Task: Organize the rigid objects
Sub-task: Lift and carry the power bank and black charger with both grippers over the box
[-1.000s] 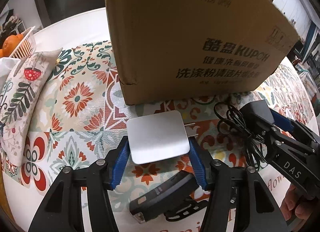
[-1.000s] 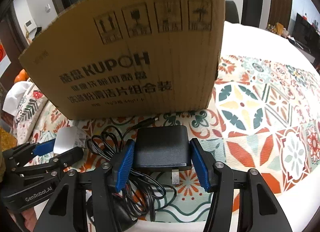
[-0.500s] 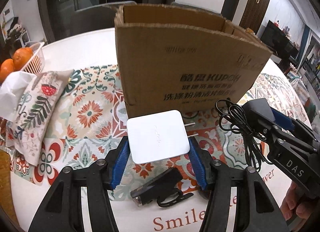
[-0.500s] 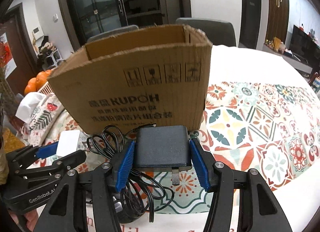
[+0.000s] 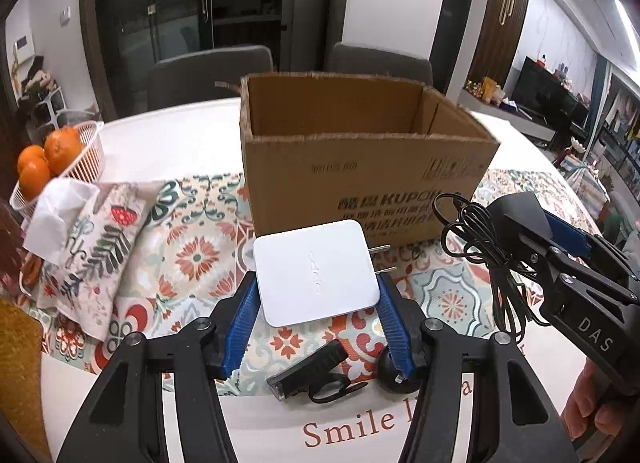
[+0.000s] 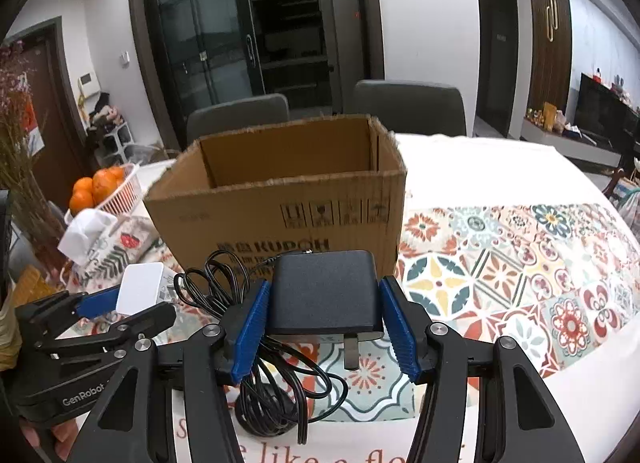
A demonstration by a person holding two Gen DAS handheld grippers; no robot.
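My left gripper [image 5: 316,303] clamps a flat white charger [image 5: 316,273]; my right gripper [image 6: 328,331] clamps a black adapter [image 6: 326,297], its cord [image 6: 276,391] dangling. Both hang before the open cardboard box [image 5: 360,167]. A black clip [image 5: 310,373] lies on the patterned cloth [image 6: 500,275] below.

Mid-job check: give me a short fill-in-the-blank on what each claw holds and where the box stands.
1. The left claw is shut on a ____ charger.
2. The right claw is shut on a black adapter whose ____ hangs below it.
3. The cardboard box has its top ____.
4. The basket holds ____.

Missing words: white; cable; open; oranges
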